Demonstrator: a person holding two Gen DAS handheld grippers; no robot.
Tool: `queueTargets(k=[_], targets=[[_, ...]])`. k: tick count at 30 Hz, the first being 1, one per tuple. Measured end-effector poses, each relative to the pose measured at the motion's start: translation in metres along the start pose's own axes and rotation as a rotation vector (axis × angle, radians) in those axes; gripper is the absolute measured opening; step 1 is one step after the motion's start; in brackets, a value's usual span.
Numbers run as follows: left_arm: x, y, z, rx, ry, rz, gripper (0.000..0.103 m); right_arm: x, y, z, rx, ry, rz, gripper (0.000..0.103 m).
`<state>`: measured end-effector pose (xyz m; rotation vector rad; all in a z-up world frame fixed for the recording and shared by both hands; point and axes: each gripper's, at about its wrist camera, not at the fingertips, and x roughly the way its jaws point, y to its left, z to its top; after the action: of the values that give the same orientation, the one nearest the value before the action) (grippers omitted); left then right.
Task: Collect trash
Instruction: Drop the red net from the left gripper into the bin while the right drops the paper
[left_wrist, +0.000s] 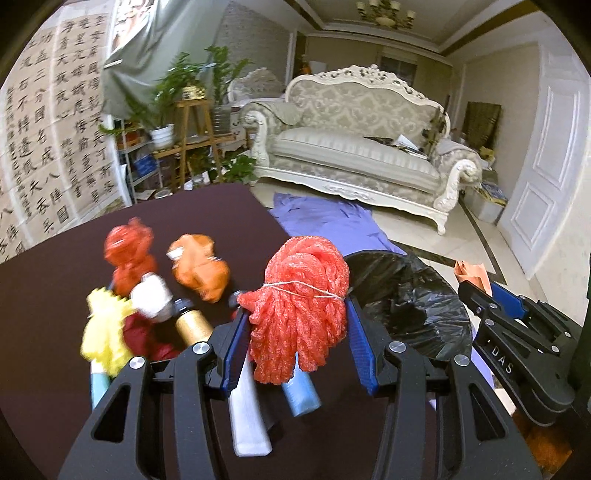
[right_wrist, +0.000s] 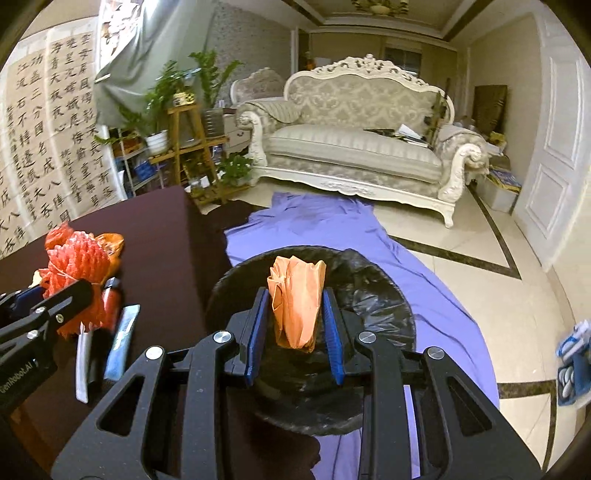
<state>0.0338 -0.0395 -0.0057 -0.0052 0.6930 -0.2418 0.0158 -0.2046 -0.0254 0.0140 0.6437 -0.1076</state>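
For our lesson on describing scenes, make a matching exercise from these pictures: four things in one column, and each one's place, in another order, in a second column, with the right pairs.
Things:
1. red foam net bundle
2. orange paper wad
3. black bin bag
4. gold-capped bottle

Places:
A. lying on the dark table
B. between the right gripper's fingers
C. lining the bin on the purple cloth
D. between the left gripper's fingers

Pairs: 1-D, 2-B, 3-C, 4-A

Foam net bundle (left_wrist: 299, 306): rough red mesh. Bin liner (left_wrist: 410, 299): glossy black plastic film. Wad (right_wrist: 296, 302): creased matt orange paper.
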Motion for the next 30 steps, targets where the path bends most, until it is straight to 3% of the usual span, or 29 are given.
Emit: queueTargets(k=[27, 30], targets=[[0.086, -0.056, 0.021, 0.105, 0.091, 0.005, 0.049, 0.051, -0.049, 0.012, 0.081, 0.044, -0.039, 0.029], [0.090, -0.057, 0.020, 0.105, 0.102, 0.014, 0.054, 0.054, -0.052, 0.013, 0.089, 0.046, -0.041, 0.029]])
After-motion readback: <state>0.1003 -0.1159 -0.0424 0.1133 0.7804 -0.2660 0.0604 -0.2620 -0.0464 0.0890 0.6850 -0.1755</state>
